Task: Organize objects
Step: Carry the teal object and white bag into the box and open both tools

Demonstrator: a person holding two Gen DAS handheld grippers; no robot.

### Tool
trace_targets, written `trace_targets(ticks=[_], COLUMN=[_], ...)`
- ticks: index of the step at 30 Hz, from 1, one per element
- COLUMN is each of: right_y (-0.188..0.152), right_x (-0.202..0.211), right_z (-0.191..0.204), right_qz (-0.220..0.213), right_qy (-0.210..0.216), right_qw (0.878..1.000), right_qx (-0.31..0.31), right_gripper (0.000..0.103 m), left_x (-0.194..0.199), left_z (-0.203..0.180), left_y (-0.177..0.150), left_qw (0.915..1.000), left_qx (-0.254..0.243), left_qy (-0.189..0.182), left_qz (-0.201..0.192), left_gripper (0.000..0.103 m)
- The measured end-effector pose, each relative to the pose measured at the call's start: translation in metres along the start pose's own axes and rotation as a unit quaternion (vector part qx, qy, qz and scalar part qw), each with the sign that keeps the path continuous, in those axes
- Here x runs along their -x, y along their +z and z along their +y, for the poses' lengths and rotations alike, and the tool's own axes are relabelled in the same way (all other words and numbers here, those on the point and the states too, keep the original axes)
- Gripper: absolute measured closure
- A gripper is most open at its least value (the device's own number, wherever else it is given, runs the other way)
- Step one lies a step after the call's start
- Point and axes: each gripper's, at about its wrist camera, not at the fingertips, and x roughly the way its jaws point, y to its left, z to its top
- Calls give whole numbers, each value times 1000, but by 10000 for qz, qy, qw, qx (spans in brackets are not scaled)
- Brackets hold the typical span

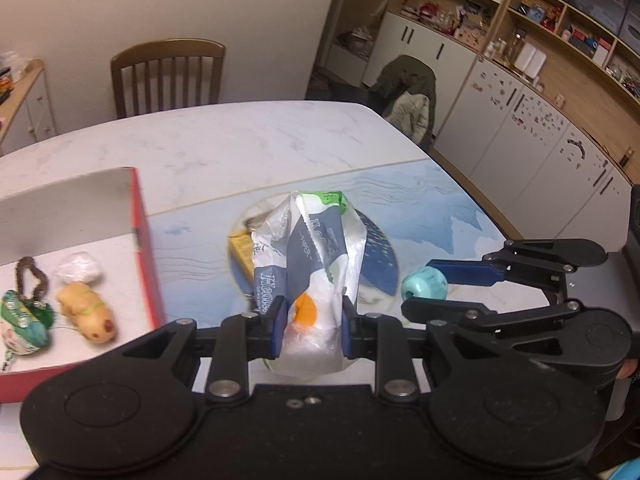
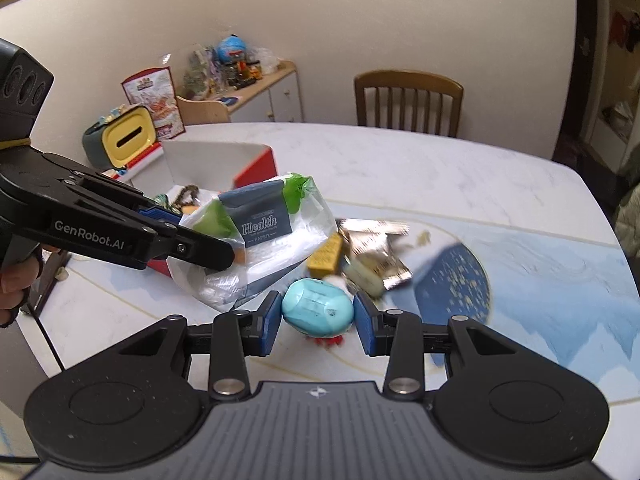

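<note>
Between the pads: we held a tissue pack (image 1: 310, 276) in the left hand-held gripper (image 1: 313, 326), its pads pinching the pack's lower end, and a teal egg-shaped toy (image 2: 318, 307) in the right hand-held gripper (image 2: 316, 322), its pads pressed on the toy's two sides.

Where the pack was: we saw it clear of the surface (image 1: 240, 144), above the blue mat (image 1: 432, 216) and just beside the red box (image 1: 142, 240).

Pack's long axis: it ran along the gripper's fingers, the green-topped end pointing away from us and slightly up, the printed face toward the camera.

Toy's long axis: it lay crosswise between the pads, its ends toward the two pads in the right wrist view; a small red part showed beneath it.

Done so far: we judged the sorting begun, since a tan plush toy (image 1: 86, 312), a white wad (image 1: 78, 270), a green pouch (image 1: 24, 322) and a brown beaded loop (image 1: 30, 276) already lay inside the red box.

Left to do: we judged both held things not yet placed, and a yellow block (image 2: 326, 258), a foil packet (image 2: 380, 256) and other small bits remained loose on the mat.

Beyond: a wooden chair (image 1: 168, 76) stood at the far edge of the surface.
</note>
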Motion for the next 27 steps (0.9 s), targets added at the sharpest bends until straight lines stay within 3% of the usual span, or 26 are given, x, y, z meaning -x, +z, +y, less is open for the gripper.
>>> trace_targets(ticks=[16,27], right_y=[54,90], right_x=[-37,-93], right_z=[63,111], right_qz=[-154,-92], right_qy=[183,256], right_qw=[9990,9983], right_qx=[370,519], right_gripper=[64,64], left_x=[38,46], left_z=[95,168], left_y=[3,2], left_qw=[9979,9931], left_qx=[389,677], left_qy=[482,941], left_qz=[-214,-165], left_gripper=[78,78])
